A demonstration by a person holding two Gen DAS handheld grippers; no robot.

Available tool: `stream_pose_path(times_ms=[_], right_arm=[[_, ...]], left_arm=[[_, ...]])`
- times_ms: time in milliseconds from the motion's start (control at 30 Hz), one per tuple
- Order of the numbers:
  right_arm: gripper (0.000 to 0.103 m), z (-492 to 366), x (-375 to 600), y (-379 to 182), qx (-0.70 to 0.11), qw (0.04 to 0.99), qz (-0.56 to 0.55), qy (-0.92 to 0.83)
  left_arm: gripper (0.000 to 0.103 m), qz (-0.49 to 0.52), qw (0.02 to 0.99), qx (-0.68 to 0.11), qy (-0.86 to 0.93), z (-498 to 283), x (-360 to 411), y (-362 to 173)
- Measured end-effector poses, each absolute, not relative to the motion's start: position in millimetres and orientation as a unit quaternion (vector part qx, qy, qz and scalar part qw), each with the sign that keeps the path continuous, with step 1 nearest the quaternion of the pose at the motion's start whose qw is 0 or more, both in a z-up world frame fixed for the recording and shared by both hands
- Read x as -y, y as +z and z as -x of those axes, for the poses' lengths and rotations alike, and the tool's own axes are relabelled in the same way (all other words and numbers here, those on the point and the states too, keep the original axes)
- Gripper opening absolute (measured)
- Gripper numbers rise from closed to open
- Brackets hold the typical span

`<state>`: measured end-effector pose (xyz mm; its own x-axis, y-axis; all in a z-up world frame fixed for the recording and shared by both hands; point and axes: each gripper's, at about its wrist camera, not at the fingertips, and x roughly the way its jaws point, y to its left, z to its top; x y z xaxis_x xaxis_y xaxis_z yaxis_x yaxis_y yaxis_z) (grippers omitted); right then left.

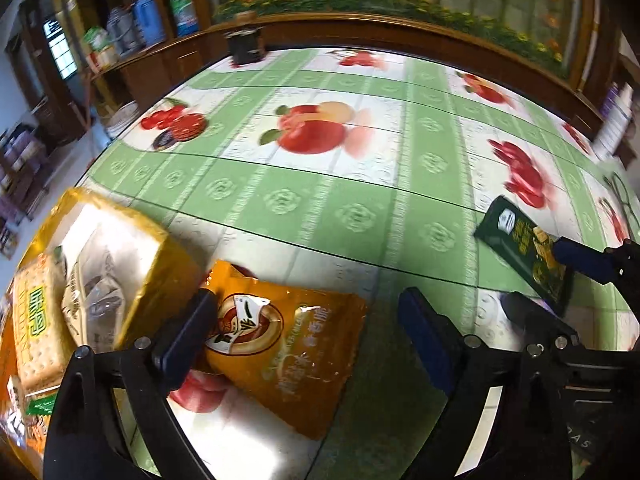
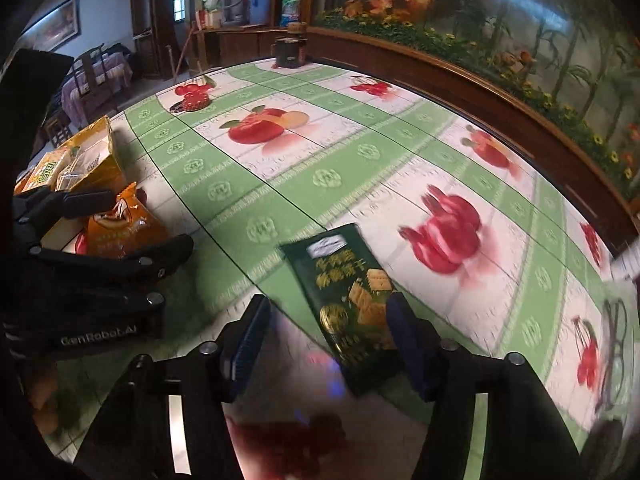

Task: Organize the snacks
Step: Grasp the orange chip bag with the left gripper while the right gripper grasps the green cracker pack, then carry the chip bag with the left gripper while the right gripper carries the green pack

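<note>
Your left gripper (image 1: 308, 340) stood wide open over the orange snack bag (image 1: 288, 344), beside the yellow cracker pack (image 1: 100, 264). Your right gripper (image 2: 324, 344) (jaws parted) straddled the green cracker packet (image 2: 348, 300) on the fruit-print tablecloth (image 2: 280, 184), one pad seemingly touching it, no grip evident.

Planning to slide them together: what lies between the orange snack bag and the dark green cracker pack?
Nothing: only bare fruit-print tablecloth between the orange bag and green pack, seen in both wrist views.

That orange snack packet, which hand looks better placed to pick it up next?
The left. The orange packet lies between the open jaws of the left gripper, beside its left pad. The right gripper is busy over the green cracker packet, farther away.
</note>
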<state>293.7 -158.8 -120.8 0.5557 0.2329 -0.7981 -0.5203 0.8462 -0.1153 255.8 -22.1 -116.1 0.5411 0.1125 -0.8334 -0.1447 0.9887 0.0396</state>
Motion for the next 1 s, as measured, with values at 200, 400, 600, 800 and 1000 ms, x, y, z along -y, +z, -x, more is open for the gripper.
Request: stream_pose_path(times_ms=[200, 400, 600, 800, 1000], right_arm=[[0.062, -261.7, 181.8, -117.7, -0.428, 0.865, 0.156, 0.208], [0.062, -247.8, 199.7, -109.0, -0.413, 0.882, 0.113, 0.198], [0.080, -269.4, 228.9, -111.8, -0.446, 0.888, -0.049, 0.103], [0.076, -282.5, 203.7, -122.9, -0.443, 0.896, -0.010, 0.036], [0.046, -275.6, 212.1, -119.4, -0.428, 0.903, -0.009, 0.040]], left_arm=[[0.078, -0.015, 0.870, -0.491, -0.028, -234.8, 51.6, -111.2], [0.069, 0.038, 0.877, -0.478, -0.008, -228.9, 28.4, -103.7], [0.069, 0.023, 0.877, -0.480, -0.019, -244.8, 28.8, -104.2], [0.072, -0.036, 0.885, -0.464, -0.006, -244.0, 39.6, -112.3], [0.038, 0.006, 0.892, -0.450, -0.033, -239.6, 10.8, -109.6]])
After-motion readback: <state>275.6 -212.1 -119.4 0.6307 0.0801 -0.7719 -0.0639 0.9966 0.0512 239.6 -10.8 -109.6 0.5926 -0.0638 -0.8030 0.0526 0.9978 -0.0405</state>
